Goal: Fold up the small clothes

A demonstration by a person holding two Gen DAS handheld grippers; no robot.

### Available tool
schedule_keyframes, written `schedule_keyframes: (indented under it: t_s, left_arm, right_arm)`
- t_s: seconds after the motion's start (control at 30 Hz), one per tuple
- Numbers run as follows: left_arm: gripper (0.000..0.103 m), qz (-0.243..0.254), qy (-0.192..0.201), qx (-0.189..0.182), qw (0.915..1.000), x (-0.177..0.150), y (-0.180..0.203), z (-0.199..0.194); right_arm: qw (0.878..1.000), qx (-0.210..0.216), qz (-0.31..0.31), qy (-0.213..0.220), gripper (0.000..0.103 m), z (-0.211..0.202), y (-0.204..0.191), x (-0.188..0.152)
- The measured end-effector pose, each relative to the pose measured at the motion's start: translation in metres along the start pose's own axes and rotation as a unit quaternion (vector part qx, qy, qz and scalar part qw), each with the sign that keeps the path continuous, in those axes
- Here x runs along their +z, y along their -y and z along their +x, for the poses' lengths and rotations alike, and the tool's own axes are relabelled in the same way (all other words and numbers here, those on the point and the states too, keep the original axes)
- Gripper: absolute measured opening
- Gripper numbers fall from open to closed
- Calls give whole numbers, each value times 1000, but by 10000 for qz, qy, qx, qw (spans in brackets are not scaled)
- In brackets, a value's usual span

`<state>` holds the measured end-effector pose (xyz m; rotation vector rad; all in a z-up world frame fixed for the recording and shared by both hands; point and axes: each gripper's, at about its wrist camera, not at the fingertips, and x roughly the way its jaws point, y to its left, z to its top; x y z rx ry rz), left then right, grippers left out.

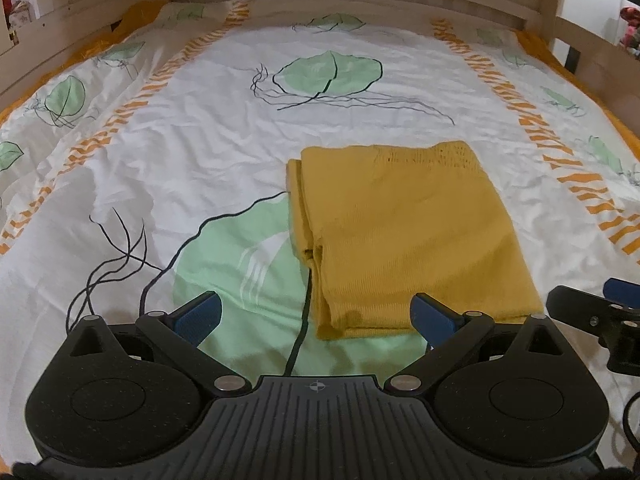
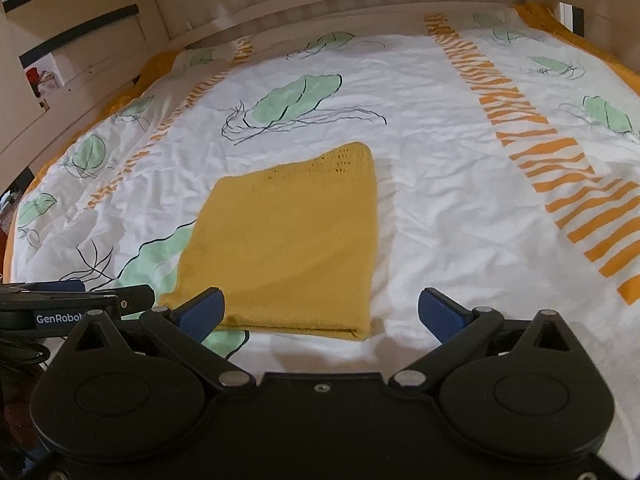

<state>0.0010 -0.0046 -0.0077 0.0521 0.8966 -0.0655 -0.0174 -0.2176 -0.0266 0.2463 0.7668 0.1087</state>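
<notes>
Already the mustard-yellow knit garment (image 1: 404, 236) lies folded into a compact rectangle on the bedspread (image 1: 208, 136), so in my judgement the folding of this piece is done or nearly so; what may be left is a last squaring of the edges, or a further garment (none shows in either view). The left tongs (image 1: 318, 314) stand wide open and hold nothing, their blue pads apart just short of the garment's near edge, which lies ahead of them and toward their right finger. The right tongs (image 2: 322, 310) are likewise spread wide and empty, the garment (image 2: 288, 240) ahead of them and toward their left finger, whose pad (image 2: 202, 312) overlaps the near hem in the picture; whether it touches the cloth I cannot tell. The left wrist view shows the stacked layers along the garment's left side, slightly staggered rather than flush, which the right wrist view hides. The right wrist view shows instead the clean fold along the near and right edges, and a band of openwork knit at the far end. Each view catches the other tongs at its margin.
</notes>
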Motion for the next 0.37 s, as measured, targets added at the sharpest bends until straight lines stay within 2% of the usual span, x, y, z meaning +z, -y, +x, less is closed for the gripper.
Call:
schedule_keyframes:
  t_s: [0.37]
  left_arm:
    - [102, -38, -170, -24, 9998, -3, -1, 8]
  right_arm:
    - [9996, -15, 153, -222, 103, 8, 5, -4]
